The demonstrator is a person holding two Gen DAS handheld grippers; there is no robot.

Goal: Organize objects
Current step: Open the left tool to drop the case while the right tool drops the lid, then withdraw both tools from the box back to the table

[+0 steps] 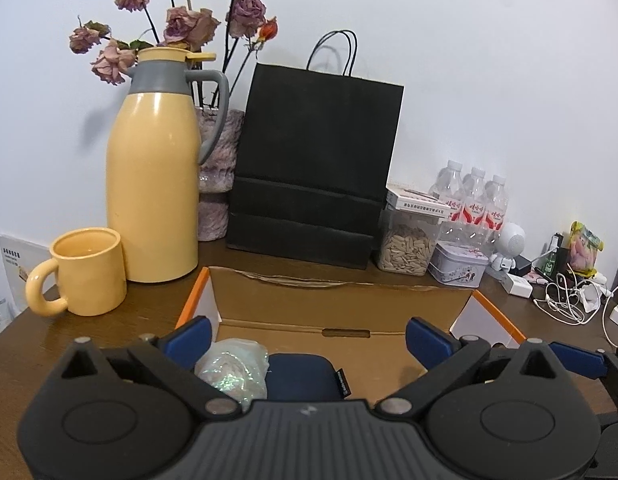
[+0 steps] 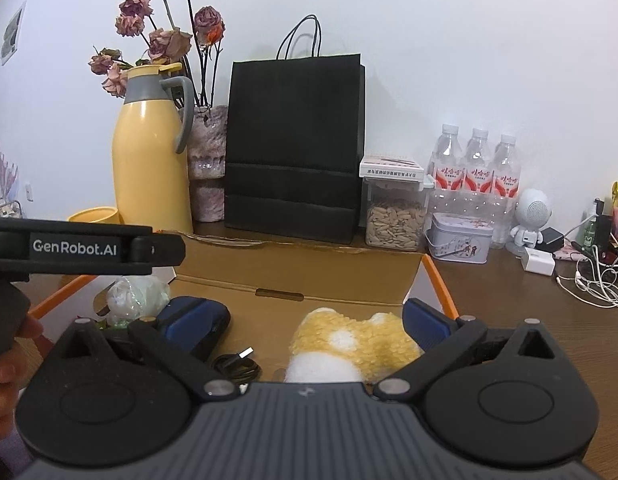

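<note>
An open cardboard box (image 1: 341, 284) with orange-edged flaps sits on the brown table. My left gripper (image 1: 309, 338) hovers open over its near left part, above a glittery clear bag (image 1: 233, 372) and a dark blue case (image 1: 305, 376), touching neither. My right gripper (image 2: 309, 320) is open over the box (image 2: 301, 264), above a yellow-and-white plush (image 2: 349, 344). A black USB cable (image 2: 237, 364), the blue case (image 2: 201, 332) and the clear bag (image 2: 137, 296) lie to its left. The left gripper (image 2: 161, 250), held by a hand (image 2: 5, 364), shows side-on at left.
Behind the box stand a yellow thermos (image 1: 153, 184), a yellow mug (image 1: 85, 276), a vase of dried roses (image 1: 217, 184) and a black paper bag (image 1: 313, 160). To the right are a seed jar (image 1: 405, 248), a tin (image 1: 459, 266), water bottles (image 1: 475, 200), a white figurine (image 1: 509, 248) and tangled cables (image 1: 565, 300).
</note>
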